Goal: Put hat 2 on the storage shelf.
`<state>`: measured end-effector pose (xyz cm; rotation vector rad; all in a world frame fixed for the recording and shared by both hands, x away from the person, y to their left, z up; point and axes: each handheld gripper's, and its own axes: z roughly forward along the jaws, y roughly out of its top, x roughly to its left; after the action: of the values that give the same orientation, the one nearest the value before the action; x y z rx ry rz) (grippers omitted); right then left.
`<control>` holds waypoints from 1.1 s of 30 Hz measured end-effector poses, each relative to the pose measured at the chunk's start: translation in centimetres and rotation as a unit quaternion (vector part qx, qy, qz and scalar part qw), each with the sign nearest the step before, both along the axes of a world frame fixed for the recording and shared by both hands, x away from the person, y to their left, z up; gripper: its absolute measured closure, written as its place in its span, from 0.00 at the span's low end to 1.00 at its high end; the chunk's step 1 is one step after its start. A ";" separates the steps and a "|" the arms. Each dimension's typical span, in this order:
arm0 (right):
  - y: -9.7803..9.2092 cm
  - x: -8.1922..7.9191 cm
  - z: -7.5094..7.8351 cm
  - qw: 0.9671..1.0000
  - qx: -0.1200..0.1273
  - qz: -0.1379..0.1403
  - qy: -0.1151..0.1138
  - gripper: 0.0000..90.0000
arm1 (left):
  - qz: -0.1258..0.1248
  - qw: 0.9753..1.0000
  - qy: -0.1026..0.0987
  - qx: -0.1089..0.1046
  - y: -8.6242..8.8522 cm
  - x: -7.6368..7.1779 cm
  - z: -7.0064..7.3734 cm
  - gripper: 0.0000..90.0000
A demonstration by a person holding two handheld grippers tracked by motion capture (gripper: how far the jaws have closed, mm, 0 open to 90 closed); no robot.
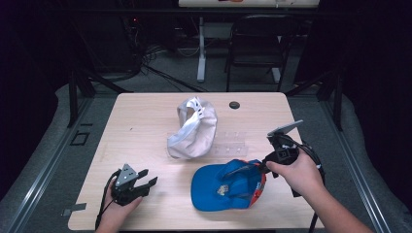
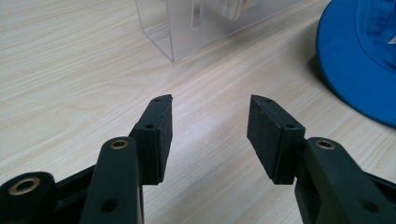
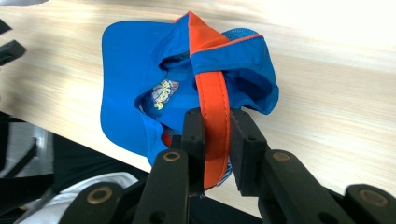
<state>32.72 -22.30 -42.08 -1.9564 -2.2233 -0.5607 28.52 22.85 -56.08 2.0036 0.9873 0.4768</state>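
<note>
Orange strap (image 3: 214, 109) sits pinched between the jaws of my right gripper (image 3: 215, 140), which is closed on it. The strap belongs to the blue cap (image 1: 227, 185), and the gripper view shows the cap's back bunched up and lifted off the wood, the strap running down from an orange panel at the crown into the pads. A small printed badge shows on the blue cloth just left of the strap.

From the high view, the blue cap lies near the front edge of the counter (image 1: 145, 121), right of the middle, its brim pointing toward the left. My right gripper (image 1: 265, 167) comes at it from the right side, my right hand (image 1: 296, 172) wrapped around the handle with the grey plate tilted above it.

My left gripper (image 1: 145, 182) rests close to the front left corner of the counter, held by my left hand (image 1: 116, 208). Its jaws stand wide apart with nothing between them; in its own view the two pads (image 2: 163, 135) frame bare wood. The blue cap's brim (image 2: 359, 60) lies off to the right of that view, apart from the jaws.

Farther back, around the middle of the counter, a white cap (image 1: 194, 128) lies tipped up on a clear plastic stand (image 1: 228, 143). A corner of that clear plastic stand (image 2: 196, 28) shows ahead of my left gripper. A small dark round hole (image 1: 234, 105) sits near the far edge.
</note>
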 end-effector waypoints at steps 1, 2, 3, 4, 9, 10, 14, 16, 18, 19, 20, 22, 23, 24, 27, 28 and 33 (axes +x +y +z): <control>0.1 0.1 0.4 1.000 -0.012 0.008 0.004 0.86 | -0.002 1.000 0.000 0.002 0.0 0.0 0.0 0.57; 0.2 0.3 0.9 1.000 -0.021 0.011 0.005 0.86 | -0.003 1.000 0.000 0.003 0.0 0.0 0.0 0.57; 0.4 0.4 1.2 1.000 -0.029 0.011 0.006 0.86 | -0.003 1.000 0.000 0.003 0.0 0.0 0.0 0.57; 0.4 0.5 1.6 0.999 -0.036 0.013 0.008 0.86 | -0.003 1.000 0.000 0.003 0.0 0.0 0.0 0.57; 1.2 0.9 4.0 0.997 -0.068 0.021 0.003 0.87 | -0.001 1.000 0.005 0.001 0.2 0.1 0.0 0.57; 1.4 1.0 4.4 0.997 -0.073 0.019 -0.001 0.87 | -0.001 1.000 0.007 0.003 0.2 0.1 0.0 0.57; 1.8 1.2 6.1 0.997 -0.074 0.021 -0.004 0.87 | 0.000 1.000 0.003 0.003 0.3 0.1 0.0 0.57; 2.1 1.3 7.0 0.997 -0.073 0.024 -0.005 0.87 | 0.001 1.000 0.004 0.002 0.3 0.1 0.0 0.57; 2.4 1.3 7.6 0.997 -0.073 0.024 -0.011 0.87 | 0.000 1.000 0.004 0.004 0.3 0.1 0.0 0.57; 2.5 1.4 8.0 0.997 -0.072 0.030 -0.012 0.87 | 0.000 1.000 0.004 0.004 0.3 0.1 0.0 0.57; 2.7 1.4 8.3 0.997 -0.069 0.035 -0.008 0.87 | -0.001 1.000 0.004 0.004 0.3 0.1 0.0 0.57; 2.8 1.6 8.8 0.997 -0.061 0.039 -0.007 0.87 | 0.000 1.000 0.005 0.004 0.3 0.1 0.0 0.57; 2.8 1.7 9.1 0.998 -0.048 0.037 -0.003 0.87 | 0.000 1.000 0.005 0.004 0.3 0.1 -0.1 0.57; 2.7 1.8 9.2 0.999 -0.038 0.036 0.003 0.87 | 0.000 1.000 0.005 0.003 0.3 0.1 -0.1 0.57; 2.2 2.1 9.5 0.999 0.001 0.031 0.016 0.87 | -0.001 1.000 0.003 0.004 0.3 0.1 0.0 0.57; 2.1 2.1 9.5 0.999 0.013 0.025 0.017 0.87 | 0.000 1.000 0.004 0.003 0.3 0.1 -0.1 0.57; 0.5 2.4 9.4 0.992 0.122 -0.002 0.044 0.87 | 0.000 1.000 0.005 0.004 0.3 0.2 -0.1 0.57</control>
<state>35.15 -21.78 -32.70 -1.8268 -1.9933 -0.6947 28.69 23.14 -56.15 2.0147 0.9935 0.4716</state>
